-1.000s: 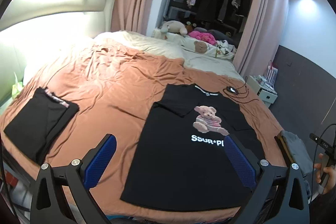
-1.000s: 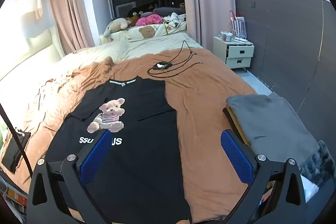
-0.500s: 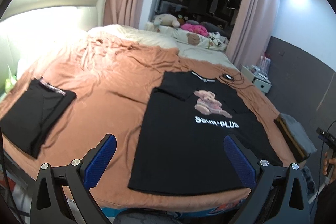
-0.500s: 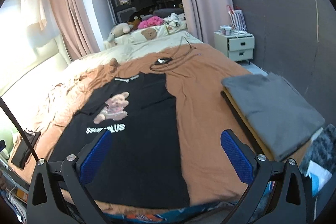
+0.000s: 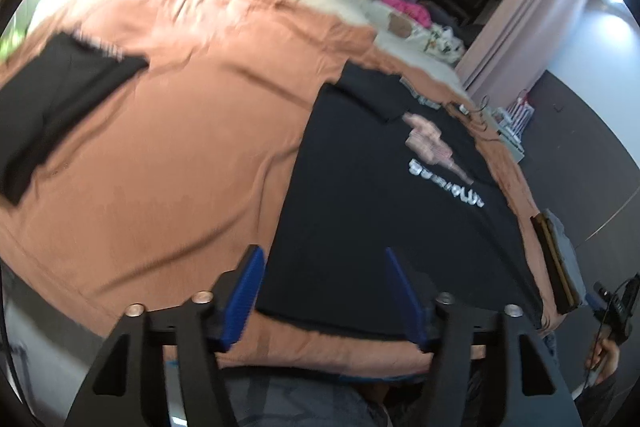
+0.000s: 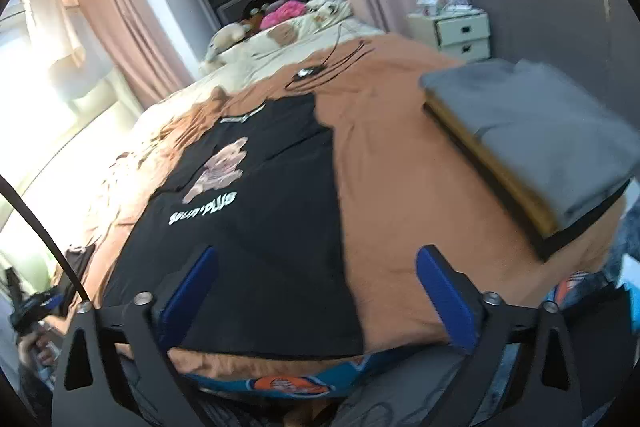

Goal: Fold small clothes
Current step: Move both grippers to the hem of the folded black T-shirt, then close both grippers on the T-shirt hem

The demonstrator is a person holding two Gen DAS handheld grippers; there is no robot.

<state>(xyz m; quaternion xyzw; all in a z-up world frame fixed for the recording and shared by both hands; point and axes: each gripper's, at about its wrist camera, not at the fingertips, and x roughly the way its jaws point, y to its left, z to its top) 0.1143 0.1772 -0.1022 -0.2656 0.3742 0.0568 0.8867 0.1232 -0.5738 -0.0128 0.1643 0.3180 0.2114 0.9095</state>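
Observation:
A black T-shirt with a teddy bear print and white lettering lies flat on the orange-brown bed cover; it also shows in the right wrist view. Both sleeves are folded inward. My left gripper is open and empty, just above the shirt's near left hem corner. My right gripper is open and empty, above the shirt's near right hem edge. Both views are blurred.
A folded black garment lies at the left of the bed. A stack of folded clothes with a grey top sits at the right edge. A black cable lies beyond the shirt's collar. Plush toys, pillows and a white nightstand stand far back.
Both grippers have dropped lower and closer to the shirt's near hem, tilting as they moved. The left jaws stand narrower than before but still open. The shirt has not moved.

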